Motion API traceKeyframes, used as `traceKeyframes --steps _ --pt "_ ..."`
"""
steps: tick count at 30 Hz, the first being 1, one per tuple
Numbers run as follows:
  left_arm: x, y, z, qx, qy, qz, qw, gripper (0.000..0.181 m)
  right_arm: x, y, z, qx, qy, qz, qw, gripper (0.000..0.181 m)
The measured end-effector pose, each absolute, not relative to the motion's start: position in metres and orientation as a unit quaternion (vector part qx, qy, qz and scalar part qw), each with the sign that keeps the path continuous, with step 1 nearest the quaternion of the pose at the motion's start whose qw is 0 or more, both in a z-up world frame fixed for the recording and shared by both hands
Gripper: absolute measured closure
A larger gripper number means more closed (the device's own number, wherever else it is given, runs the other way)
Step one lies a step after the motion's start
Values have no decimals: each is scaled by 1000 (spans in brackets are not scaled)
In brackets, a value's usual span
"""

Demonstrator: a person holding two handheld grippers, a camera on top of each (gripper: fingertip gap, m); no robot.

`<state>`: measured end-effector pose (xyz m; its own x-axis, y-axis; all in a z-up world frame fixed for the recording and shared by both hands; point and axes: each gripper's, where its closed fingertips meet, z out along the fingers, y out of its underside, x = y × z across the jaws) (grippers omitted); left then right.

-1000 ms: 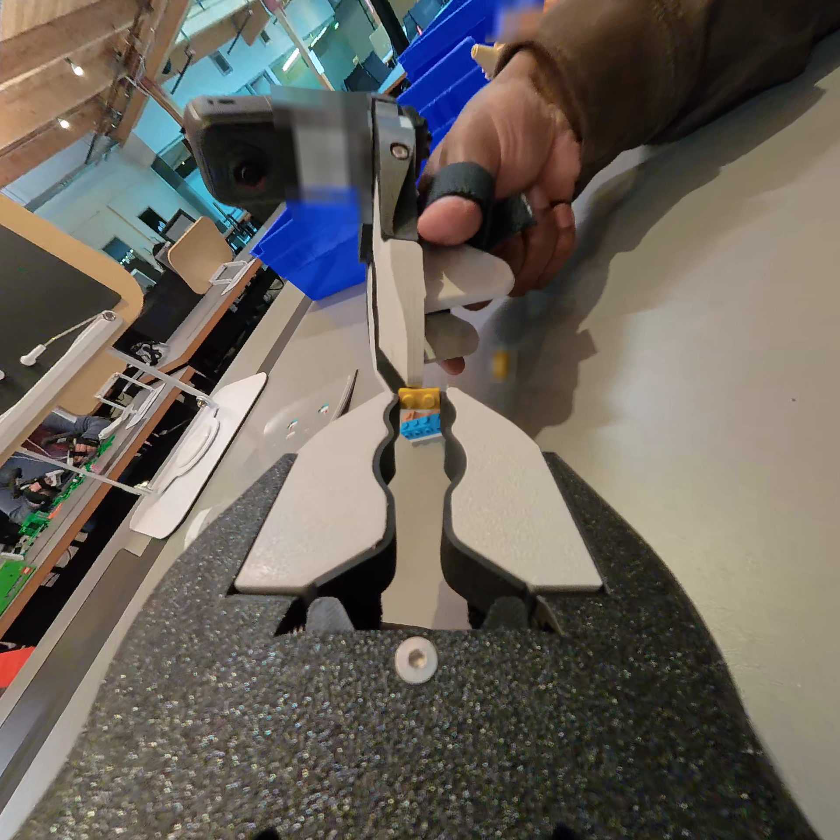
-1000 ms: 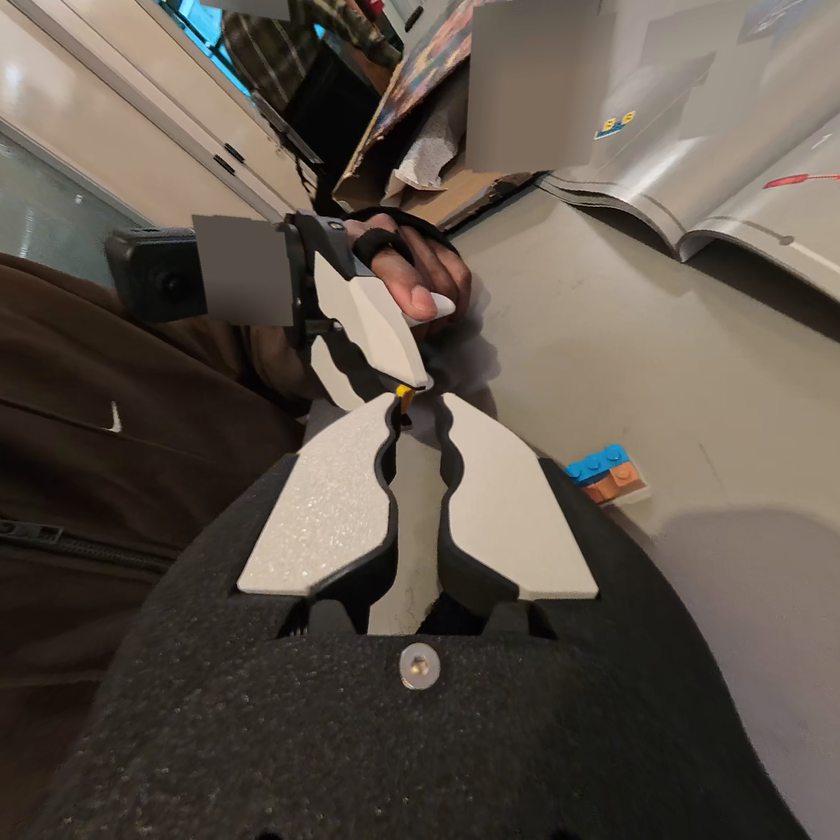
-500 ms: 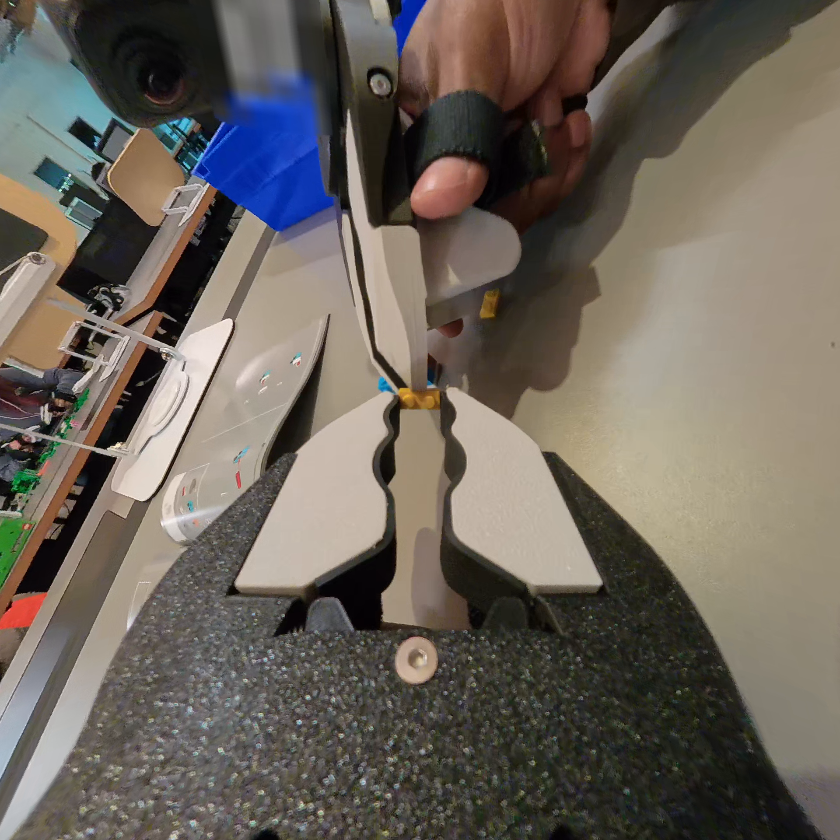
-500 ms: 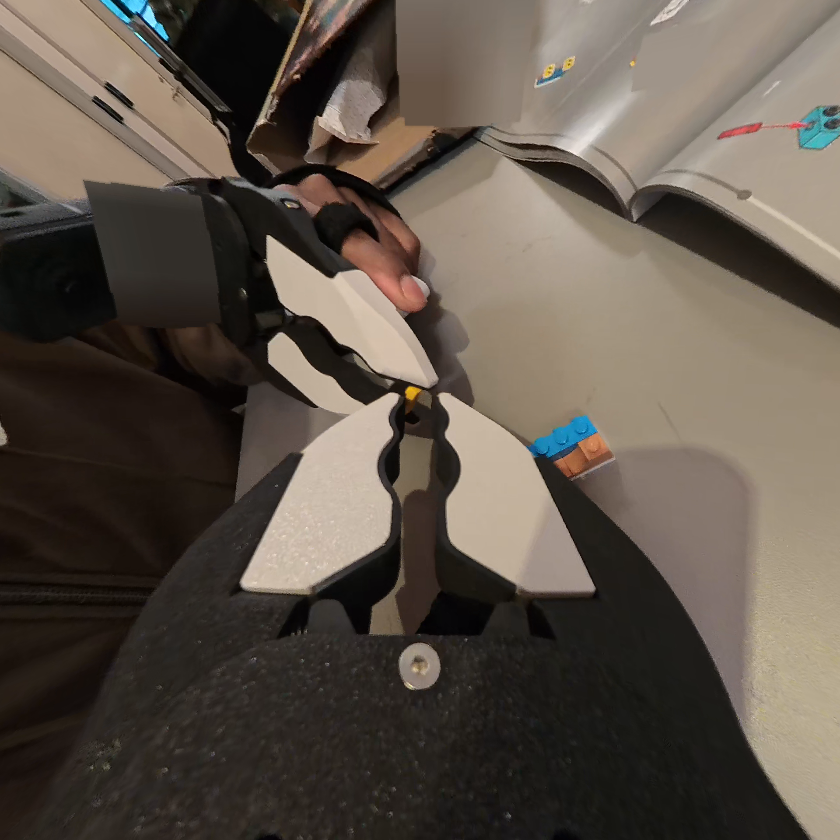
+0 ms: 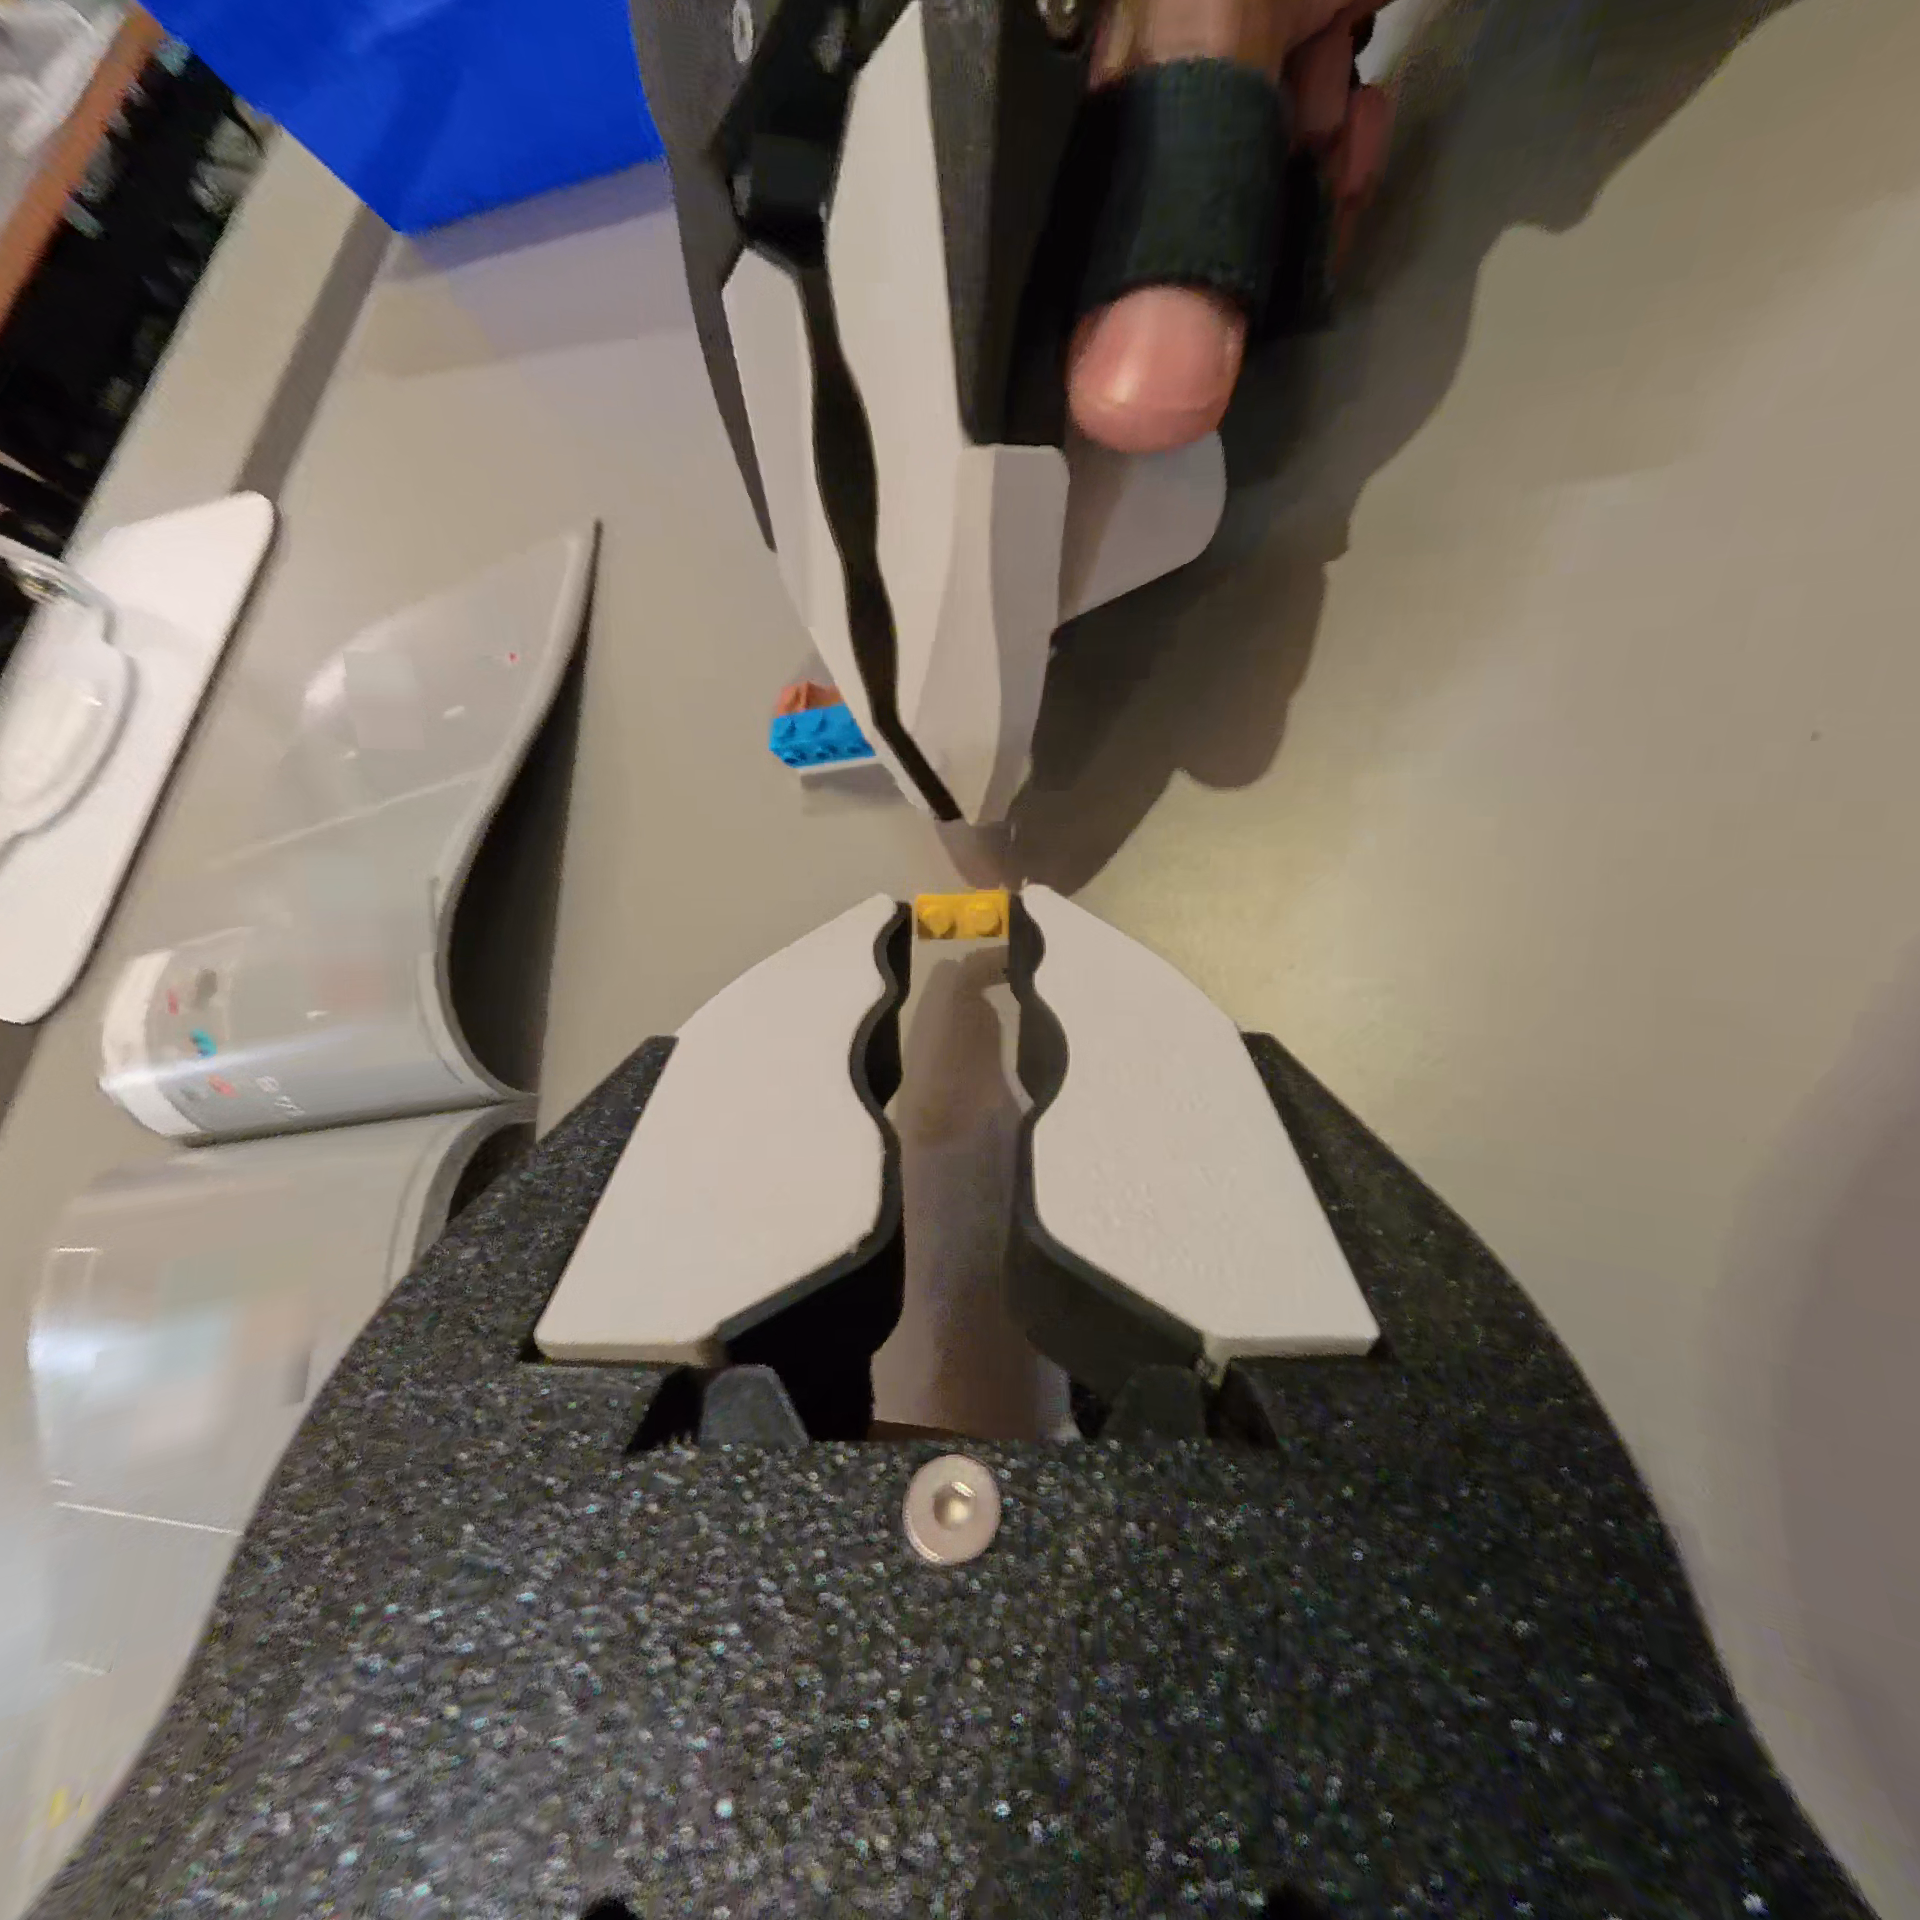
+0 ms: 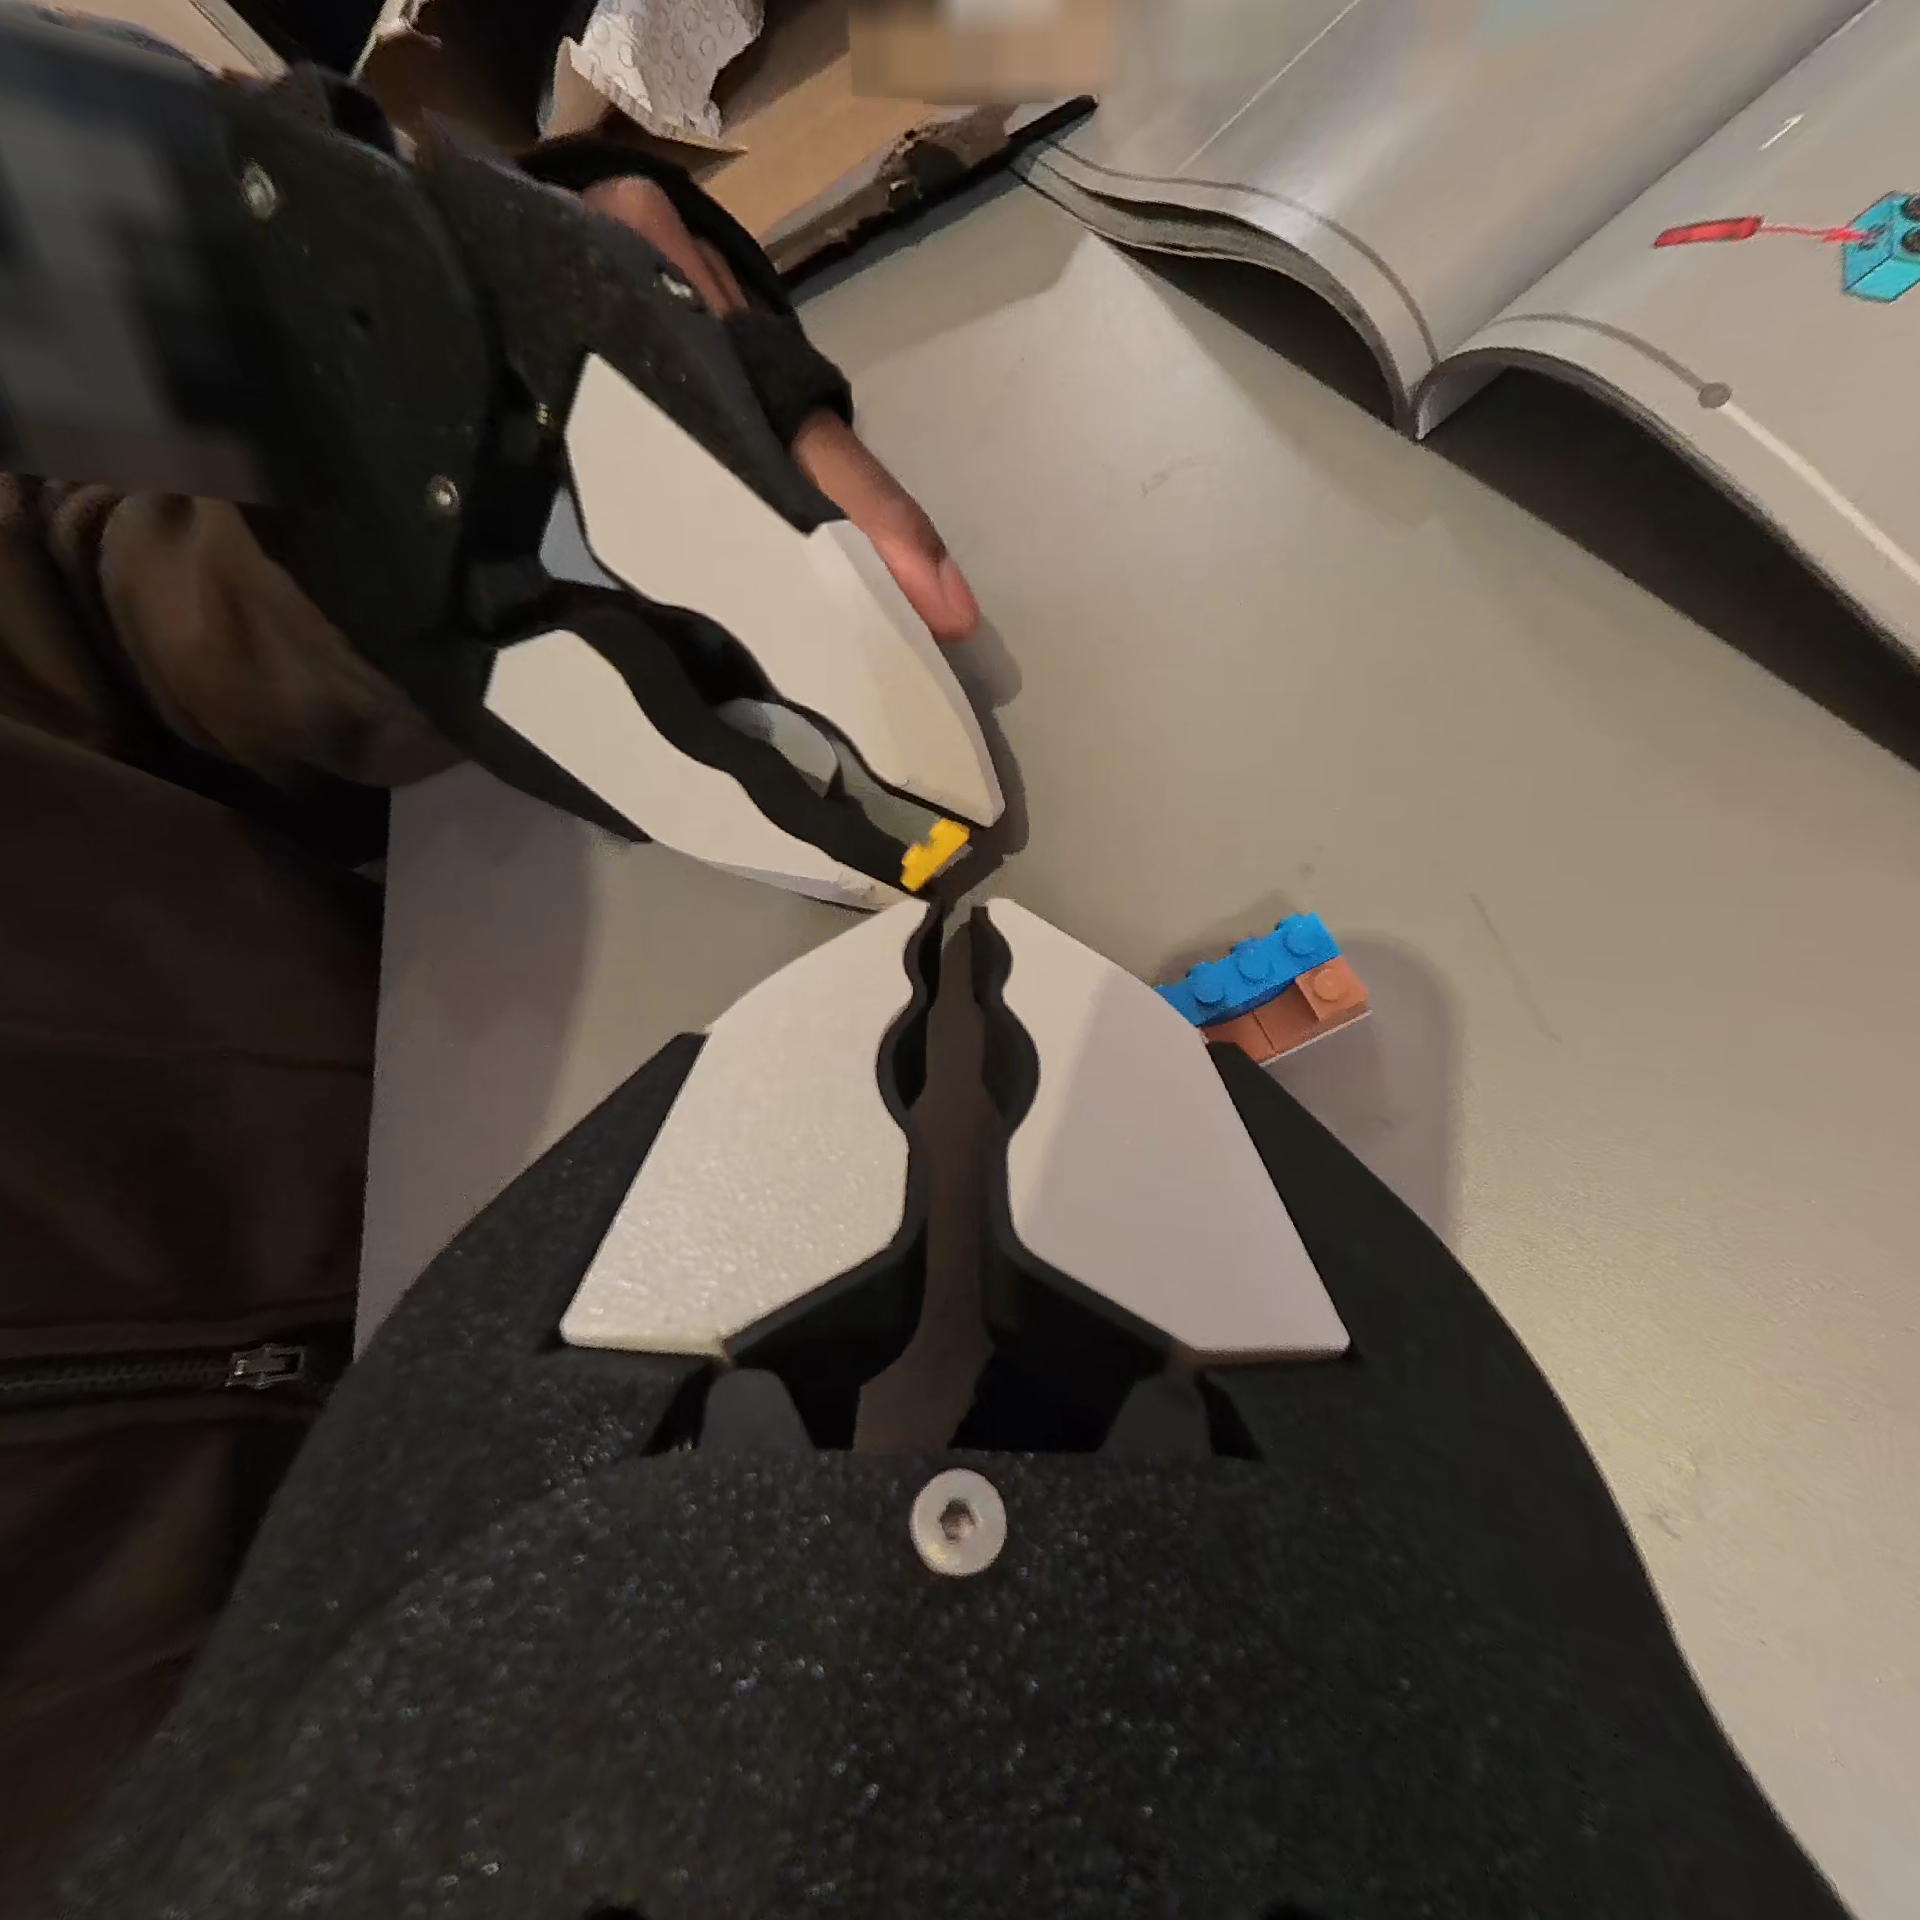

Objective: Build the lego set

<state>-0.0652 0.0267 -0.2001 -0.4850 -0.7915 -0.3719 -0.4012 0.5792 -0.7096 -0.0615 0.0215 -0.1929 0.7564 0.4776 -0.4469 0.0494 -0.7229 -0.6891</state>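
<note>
The person is in the middle of building, and the step in hand looks like getting one small yellow brick (image 5: 961, 918) ready to go onto the little build (image 6: 1273, 995). That build is a blue piece on top of brown ones, and it sits on the grey table (image 5: 1558, 935), off to one side, near the tongs but not touching them.

I think the next move is to carry the yellow brick over to the build, line up its bumps, and push it down straight. The brick is tiny, so it could tip or slip if the squeeze goes loose.

Now the tongs. The left gripper (image 5: 961, 912) has its two tips pressed on the yellow brick, one tip on each end. The tips are only as far apart as the brick is long. The brick shows two round bumps on top in the left wrist view.

The right gripper (image 6: 954, 912) has its tips almost together, with just a thin gap between them. I see nothing held in that gap. It points at the yellow brick and sits very close to it, tip to tip with the left one. I cannot tell if it touches the brick.

An open instruction booklet (image 6: 1558, 260) lies farther back on the table. A blue bin (image 5: 416, 104) stands beyond it.
</note>
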Motion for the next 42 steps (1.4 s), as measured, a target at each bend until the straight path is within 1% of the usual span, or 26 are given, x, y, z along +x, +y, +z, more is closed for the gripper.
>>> traceKeyframes --steps 2,4,6,8,13,21,39,42 --pt "-69 26 -203 -381 819 -287 319 161 -62 21 -193 -873 -155 312 340 175" --pt "-71 25 -206 -398 821 -291 289 155 -62 21 -194 -874 -158 308 340 175" --pt "-71 28 -207 -404 821 -283 287 151 -62 20 -194 -874 -162 307 340 174" --pt "-71 30 -207 -412 818 -281 285 151 -61 20 -194 -875 -165 301 342 174" --pt "-71 38 -203 -445 796 -296 283 158 -59 19 -191 -870 -172 300 352 174" --pt "-68 38 -204 -459 788 -305 276 165 -49 20 -182 -858 -181 294 381 173" --pt "-63 50 -210 -486 785 -280 265 173 -46 20 -182 -853 -177 302 387 173" --pt "-62 44 -205 -477 783 -298 265 173 -46 20 -182 -853 -177 302 387 173"
